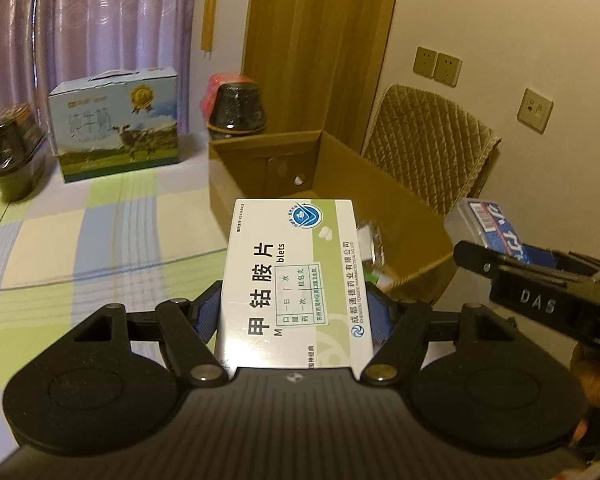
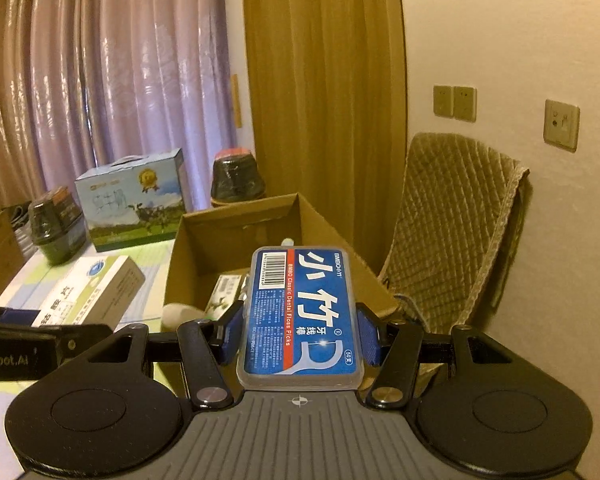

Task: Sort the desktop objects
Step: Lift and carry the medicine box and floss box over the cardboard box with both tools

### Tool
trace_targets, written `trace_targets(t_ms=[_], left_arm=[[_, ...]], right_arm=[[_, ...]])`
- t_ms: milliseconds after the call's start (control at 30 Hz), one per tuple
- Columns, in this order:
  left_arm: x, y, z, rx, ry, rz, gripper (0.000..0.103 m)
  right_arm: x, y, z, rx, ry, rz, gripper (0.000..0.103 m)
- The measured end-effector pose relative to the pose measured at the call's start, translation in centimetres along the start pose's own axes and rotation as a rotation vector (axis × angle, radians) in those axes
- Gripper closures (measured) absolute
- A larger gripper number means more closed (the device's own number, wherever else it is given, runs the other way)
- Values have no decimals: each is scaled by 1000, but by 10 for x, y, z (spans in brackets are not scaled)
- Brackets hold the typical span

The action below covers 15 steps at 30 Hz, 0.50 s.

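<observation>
1. We see the left gripper (image 1: pixel 294 316) clamped on a white and green pill box (image 1: pixel 294 280), its blue pads pressed against the box's two long sides. The box lies flat, printed face up, and reaches forward to the near wall of the carton (image 1: pixel 260 200).
2. We see the right gripper (image 2: pixel 300 332) clamped on a clear floss case (image 2: pixel 300 316) with a blue label, pads on both long sides. The case is held flat over the carton's near edge.
3. The carton is open-topped and stands on the table (image 1: pixel 80 240), which has a checked cloth. In the right wrist view we make out a few small packets (image 2: pixel 226 292) on its floor, too blurred for us to identify.
4. The right gripper sits just right of the left one, with the carton ahead of both.
5. At the far side of the table we see a milk box (image 1: pixel 116 124) with a cow printed on it, and two dark wrapped jars, one (image 1: pixel 12 152) to its left and one (image 1: pixel 236 108) behind the carton.
6. A chair (image 1: pixel 428 148) with a quilted cover stands right of the carton, against the wall.
</observation>
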<state>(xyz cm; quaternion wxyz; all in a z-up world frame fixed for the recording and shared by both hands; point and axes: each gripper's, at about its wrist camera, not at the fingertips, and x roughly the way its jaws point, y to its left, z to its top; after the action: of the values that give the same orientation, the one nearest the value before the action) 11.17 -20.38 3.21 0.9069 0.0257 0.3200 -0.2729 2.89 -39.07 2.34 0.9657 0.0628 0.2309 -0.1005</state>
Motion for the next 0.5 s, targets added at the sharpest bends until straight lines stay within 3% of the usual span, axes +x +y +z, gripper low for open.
trace_targets(t_ms=[500], left_arm=[[35, -5, 32, -26, -2, -48, 36]], right_arm=[[32, -11, 36, -13, -21, -1, 49]])
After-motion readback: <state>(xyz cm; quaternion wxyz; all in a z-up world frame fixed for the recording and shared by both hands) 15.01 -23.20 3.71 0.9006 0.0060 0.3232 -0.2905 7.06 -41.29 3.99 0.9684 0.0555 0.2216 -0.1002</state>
